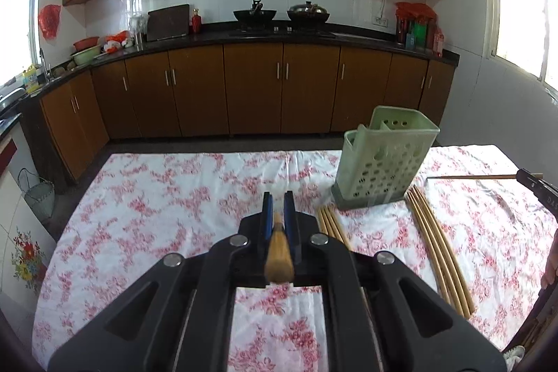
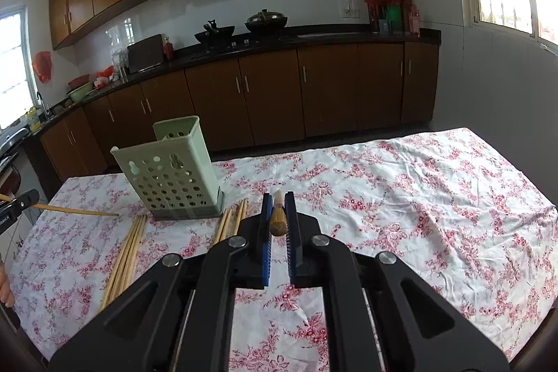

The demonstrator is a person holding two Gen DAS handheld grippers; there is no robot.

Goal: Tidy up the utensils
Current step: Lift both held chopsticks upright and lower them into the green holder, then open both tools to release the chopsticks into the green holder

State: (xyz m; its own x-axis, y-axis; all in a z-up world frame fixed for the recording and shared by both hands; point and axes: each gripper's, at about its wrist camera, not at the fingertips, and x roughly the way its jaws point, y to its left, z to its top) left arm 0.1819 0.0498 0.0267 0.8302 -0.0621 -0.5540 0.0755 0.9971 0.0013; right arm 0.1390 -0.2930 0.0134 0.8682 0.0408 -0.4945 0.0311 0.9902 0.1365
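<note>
A pale green perforated utensil holder (image 1: 382,162) stands upright on the floral tablecloth; it also shows in the right wrist view (image 2: 171,173). Wooden chopsticks lie in two bundles beside it (image 1: 437,246) (image 1: 333,225), seen again in the right wrist view (image 2: 127,257) (image 2: 232,222). My left gripper (image 1: 278,201) is shut on one chopstick (image 1: 279,257), held above the cloth left of the holder. My right gripper (image 2: 278,201) is shut on another chopstick (image 2: 278,218), held right of the holder. Each gripper's chopstick shows in the other's view (image 1: 477,177) (image 2: 76,211).
The table (image 2: 418,197) carries a white cloth with red flowers. Beyond it run brown kitchen cabinets (image 1: 251,86), a dark counter with woks (image 1: 254,14) and a sink at the left. A wire basket (image 1: 40,194) stands on the floor at the left.
</note>
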